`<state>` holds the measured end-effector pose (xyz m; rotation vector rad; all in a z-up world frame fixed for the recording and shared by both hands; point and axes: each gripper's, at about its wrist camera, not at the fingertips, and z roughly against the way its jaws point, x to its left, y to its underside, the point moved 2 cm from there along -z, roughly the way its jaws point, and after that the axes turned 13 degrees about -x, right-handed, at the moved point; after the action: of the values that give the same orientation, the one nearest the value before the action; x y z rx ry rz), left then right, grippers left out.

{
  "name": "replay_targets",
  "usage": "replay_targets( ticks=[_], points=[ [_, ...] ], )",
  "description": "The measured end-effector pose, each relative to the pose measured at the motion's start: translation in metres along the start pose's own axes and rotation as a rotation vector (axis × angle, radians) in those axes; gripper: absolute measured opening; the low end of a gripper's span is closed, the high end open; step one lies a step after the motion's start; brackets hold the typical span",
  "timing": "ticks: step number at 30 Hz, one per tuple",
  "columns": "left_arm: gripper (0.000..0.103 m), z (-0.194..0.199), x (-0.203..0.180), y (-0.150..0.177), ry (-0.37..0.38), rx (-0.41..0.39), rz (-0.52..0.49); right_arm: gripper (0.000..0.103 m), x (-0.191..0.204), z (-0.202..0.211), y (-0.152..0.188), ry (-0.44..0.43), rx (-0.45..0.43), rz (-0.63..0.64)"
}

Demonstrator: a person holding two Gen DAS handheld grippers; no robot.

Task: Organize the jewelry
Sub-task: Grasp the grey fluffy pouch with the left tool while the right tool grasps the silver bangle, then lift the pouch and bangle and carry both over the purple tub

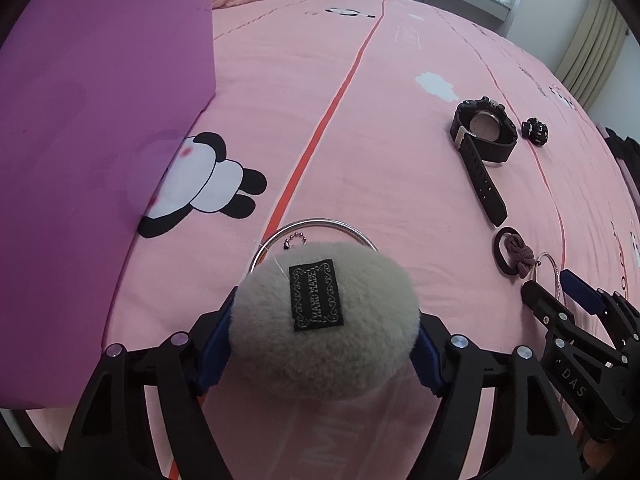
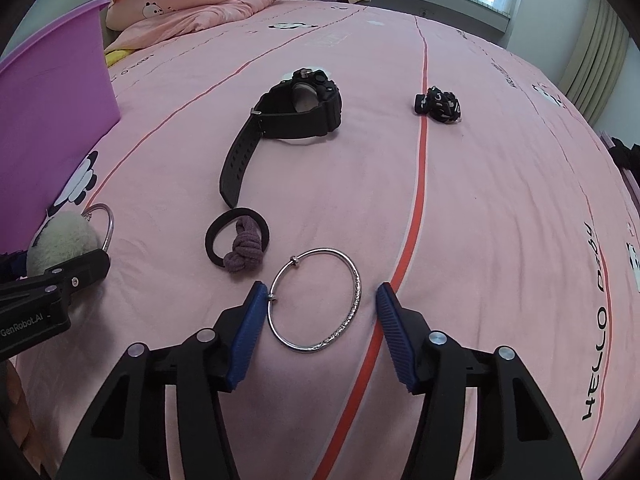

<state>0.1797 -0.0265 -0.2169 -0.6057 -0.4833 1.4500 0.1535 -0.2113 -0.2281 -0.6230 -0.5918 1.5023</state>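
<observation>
Pompom [image 1: 326, 316] squeezed between left gripper [image 1: 325, 344] pads, above bangle on bed [image 1: 400, 152]. Right gripper [image 2: 320, 322] half-wide, straddling second bangle [image 2: 316, 300]; left pad touching, right pad clear. Risks: thin bangle skids sideways or tips out; fluffy pompom slips; grippers near, may bump.

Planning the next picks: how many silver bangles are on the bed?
2. One bangle lies between the right gripper's pads; the other lies just beyond the pompom.

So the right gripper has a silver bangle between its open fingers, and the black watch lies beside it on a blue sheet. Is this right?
Only the colour is wrong: the right wrist view shows the black watch lying on a pink sheet. The silver bangle does lie between the right gripper's open fingers.
</observation>
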Motion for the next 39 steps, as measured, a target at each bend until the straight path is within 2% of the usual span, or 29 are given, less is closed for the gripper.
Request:
replay_targets(
  ticks=[1,13,23,29,39],
  points=[
    [0.069,0.001,0.0,0.0,0.002,0.0,-0.001,0.046,0.0,0.001,0.0,-0.001,0.0,0.001],
    [0.067,0.018,0.003,0.002,0.021,-0.006,0.005,0.045,-0.007,0.017,0.003,-0.014,0.005,-0.049],
    [0.067,0.045,-0.004,0.009,0.035,-0.04,-0.043,0.045,-0.011,0.058,0.009,-0.001,-0.03,-0.073],
    [0.067,0.075,-0.015,0.021,0.061,-0.06,-0.085,0.045,-0.014,0.095,0.01,-0.012,-0.069,-0.096],
    [0.067,0.151,-0.034,0.023,0.137,-0.156,-0.115,0.045,-0.02,0.158,0.013,-0.01,-0.138,-0.116]
  ],
)
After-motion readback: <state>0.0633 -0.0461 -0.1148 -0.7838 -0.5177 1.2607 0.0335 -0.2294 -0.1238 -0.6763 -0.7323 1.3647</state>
